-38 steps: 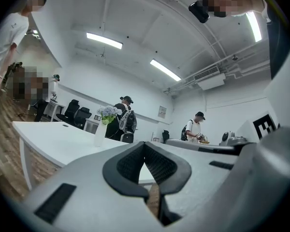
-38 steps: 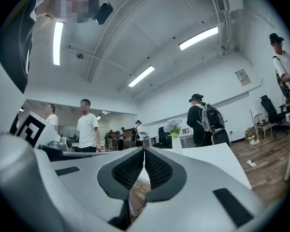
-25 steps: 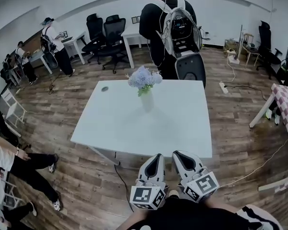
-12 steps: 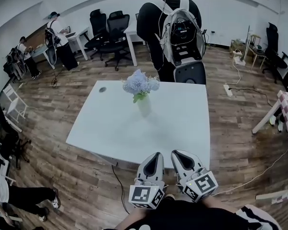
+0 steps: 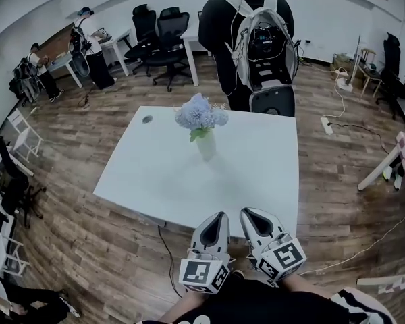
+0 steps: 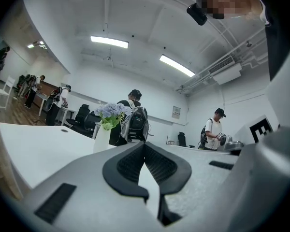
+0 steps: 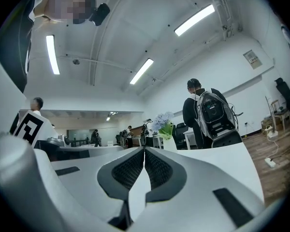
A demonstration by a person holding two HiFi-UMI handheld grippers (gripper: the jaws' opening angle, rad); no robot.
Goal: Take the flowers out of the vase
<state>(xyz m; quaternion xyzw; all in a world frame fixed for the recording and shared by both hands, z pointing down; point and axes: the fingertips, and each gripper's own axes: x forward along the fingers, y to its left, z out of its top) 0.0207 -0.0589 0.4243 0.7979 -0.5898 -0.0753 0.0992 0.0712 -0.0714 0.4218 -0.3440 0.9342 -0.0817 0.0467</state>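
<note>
Both left tool (image 5: 220, 216) and right tool (image 5: 246, 212) seem nearer table (image 5: 155, 174).

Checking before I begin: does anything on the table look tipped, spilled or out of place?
Nothing stands out. The vase stands upright on the white table with the flowers in it, and no spill shows. The left hand-held gripper and right hand-held gripper are shut and empty.

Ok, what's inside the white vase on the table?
Pale blue flowers stick out of the vase; their stems and any water are hidden by its opaque wall.
</note>
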